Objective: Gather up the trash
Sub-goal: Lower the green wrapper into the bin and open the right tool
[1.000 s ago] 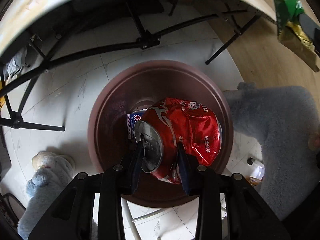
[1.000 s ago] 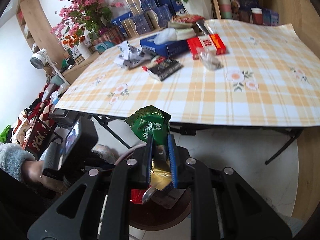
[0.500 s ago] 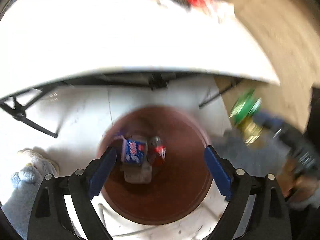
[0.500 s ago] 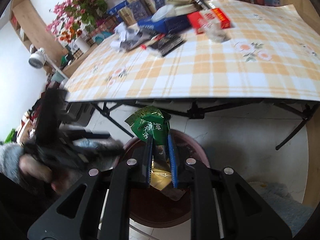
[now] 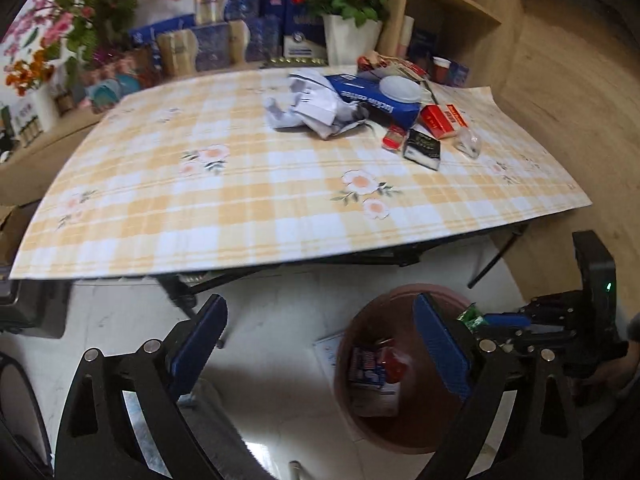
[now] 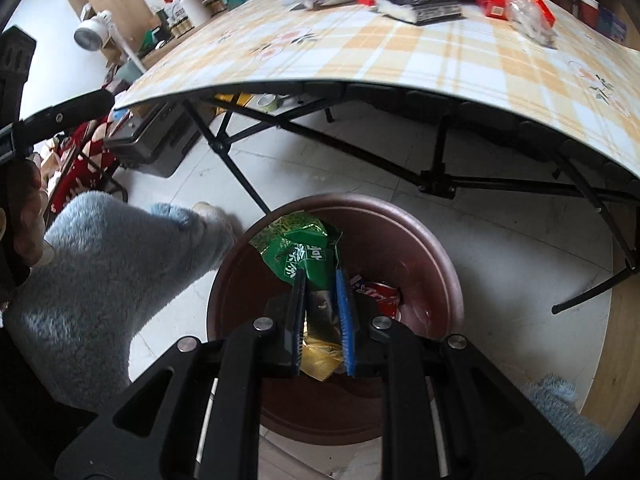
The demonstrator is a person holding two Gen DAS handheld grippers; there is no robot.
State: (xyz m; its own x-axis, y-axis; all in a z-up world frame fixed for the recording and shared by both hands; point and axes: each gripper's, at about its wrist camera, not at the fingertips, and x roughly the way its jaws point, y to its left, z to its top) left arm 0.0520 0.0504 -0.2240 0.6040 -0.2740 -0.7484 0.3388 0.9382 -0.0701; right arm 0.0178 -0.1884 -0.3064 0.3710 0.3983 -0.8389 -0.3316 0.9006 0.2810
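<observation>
Green foil is what you have in hand: the crumpled green wrapper is pinched between the blue pads of your right gripper, its gold inner side showing lower down between the fingers, and it hangs directly over the mouth of the brown bin on the floor. The step now looks like the release, so keep the wrapper centred over the opening, not near the rim closest to the table's front edge, tip the fingers a little downward, and spread them fully so the foil cannot cling to a pad; a light wrapper may drift, so let it go low inside the mouth. Inside the bin you can already see a red can and, in the left wrist view, a blue-and-white carton, so there is room for more. Your left gripper is spread wide and carries nothing, raised in front of the table's front edge and facing across it. More rubbish waits near the table's far right corner: crumpled white paper, a blue tissue box, a red packet, a dark packet and a clear plastic scrap. My judgement is that the paper is the easiest next pick for the free gripper, but finish the drop first.
</observation>
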